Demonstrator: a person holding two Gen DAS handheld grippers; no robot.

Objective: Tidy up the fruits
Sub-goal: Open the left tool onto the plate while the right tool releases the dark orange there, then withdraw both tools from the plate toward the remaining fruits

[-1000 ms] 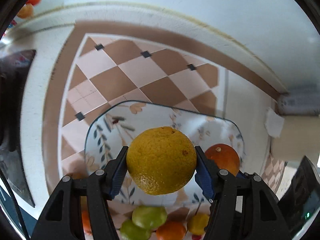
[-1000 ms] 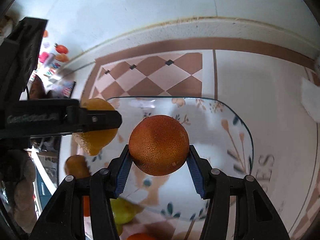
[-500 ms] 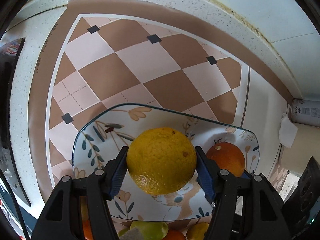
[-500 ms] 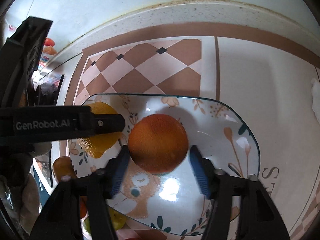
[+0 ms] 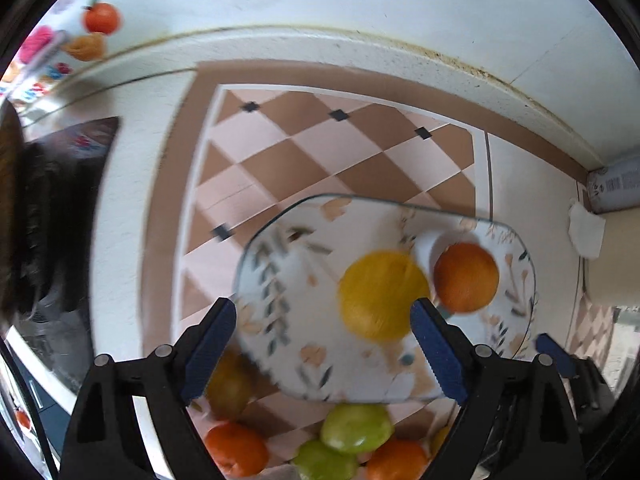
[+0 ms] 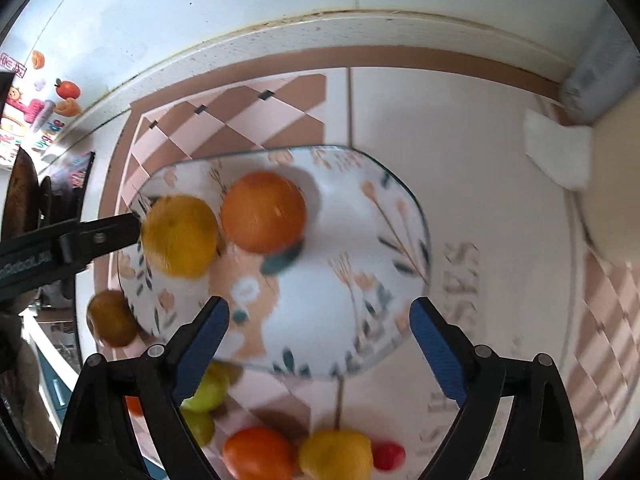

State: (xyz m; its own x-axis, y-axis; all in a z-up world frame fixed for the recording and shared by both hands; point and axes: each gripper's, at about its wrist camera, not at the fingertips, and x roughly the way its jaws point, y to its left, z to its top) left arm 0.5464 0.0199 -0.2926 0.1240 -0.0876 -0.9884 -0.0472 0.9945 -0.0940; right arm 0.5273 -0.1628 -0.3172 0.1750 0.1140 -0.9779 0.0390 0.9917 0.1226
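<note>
A glass plate with a leaf pattern (image 5: 280,280) (image 6: 360,240) lies on the tiled counter. On it sit a yellow citrus fruit (image 5: 380,294) (image 6: 180,236) and an orange (image 5: 466,278) (image 6: 262,212), side by side. My left gripper (image 5: 322,348) is open and empty, just in front of the plate. My right gripper (image 6: 320,344) is open and empty, over the plate's near edge. The left gripper's finger (image 6: 96,236) shows at the left of the right wrist view, next to the yellow fruit.
Loose fruit lies in front of the plate: green ones (image 5: 356,428), oranges (image 5: 236,454) (image 6: 258,454), a yellow one (image 6: 336,456), a small red one (image 6: 388,456) and a brownish one (image 6: 112,318). A white tissue (image 6: 560,156) and a beige container (image 5: 616,256) stand at the right.
Both grippers have opened and drawn back. The yellow fruit and the orange have been let go and now rest on the plate.
</note>
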